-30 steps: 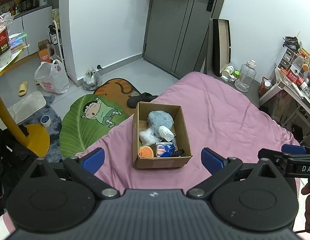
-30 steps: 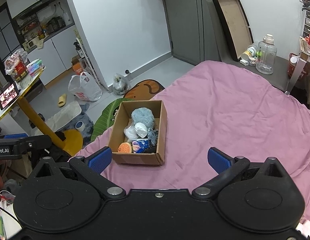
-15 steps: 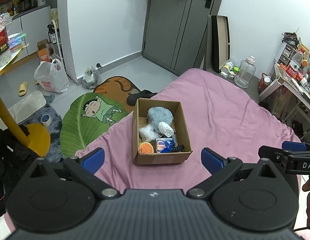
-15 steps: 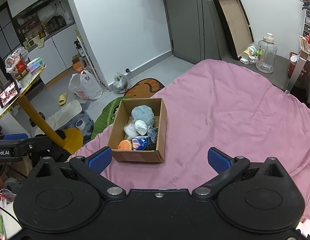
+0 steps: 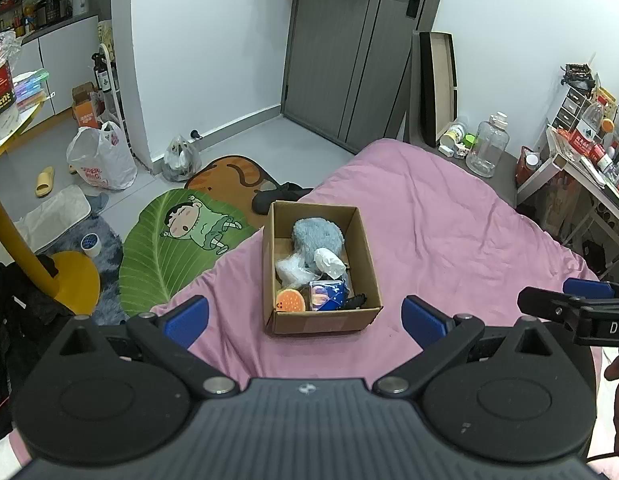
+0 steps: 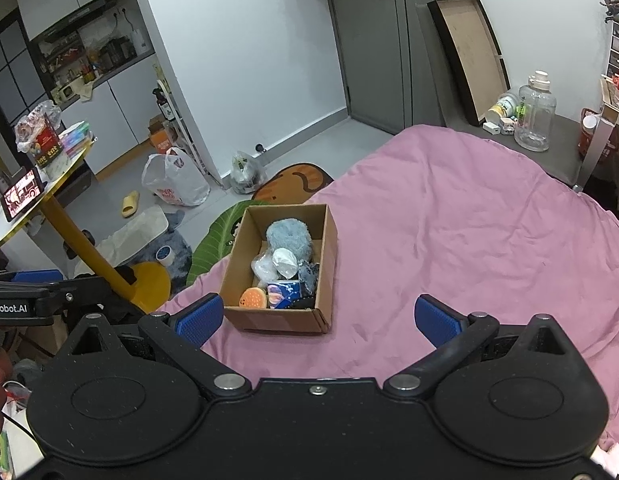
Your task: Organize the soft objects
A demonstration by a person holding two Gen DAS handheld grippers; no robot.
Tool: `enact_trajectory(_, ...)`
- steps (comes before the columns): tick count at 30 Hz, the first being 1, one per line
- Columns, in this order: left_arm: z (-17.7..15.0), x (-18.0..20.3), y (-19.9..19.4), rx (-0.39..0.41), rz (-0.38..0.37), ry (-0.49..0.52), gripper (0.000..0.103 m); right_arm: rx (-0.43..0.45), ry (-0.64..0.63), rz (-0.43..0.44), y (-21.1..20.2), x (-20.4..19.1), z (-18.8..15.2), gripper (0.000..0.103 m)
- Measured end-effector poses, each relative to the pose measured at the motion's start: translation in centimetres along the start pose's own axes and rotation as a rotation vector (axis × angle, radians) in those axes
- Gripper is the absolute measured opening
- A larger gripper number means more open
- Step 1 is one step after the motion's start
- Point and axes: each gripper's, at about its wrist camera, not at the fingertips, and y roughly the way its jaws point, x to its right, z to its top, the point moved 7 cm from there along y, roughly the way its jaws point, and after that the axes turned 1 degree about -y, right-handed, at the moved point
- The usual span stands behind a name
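You are looking into a small room with white walls and a grey door at the far end. A grey floor is showing beyond the pink bedspread. A leaf-shaped cartoon rug is lying beside the bed, and a yellow table leg is standing at the left.

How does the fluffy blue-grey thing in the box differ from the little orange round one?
The fluffy blue-grey toy is much the larger; the orange round toy is small. The blue-grey one looks shaggy and plain, while the orange one looks smooth, with a pattern of pale dots. The blue-grey toy sits toward the far end of the cardboard box; the orange one lies in the near corner. Both lie inside that box on the pink bedcover.
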Motion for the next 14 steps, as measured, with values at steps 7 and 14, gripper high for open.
enact_trajectory(7, 0.3, -0.3, 0.5, 0.001, 0.004, -0.023, 0.102, -0.005, -0.003, -0.014, 0.7, 0.1, -0.2, 0.103)
enact_trajectory(14, -0.3, -0.7, 0.9, -0.008, 0.003, -0.018, 0.102, -0.037, -0.008, -0.014, 1.8, -0.2, -0.6, 0.103)
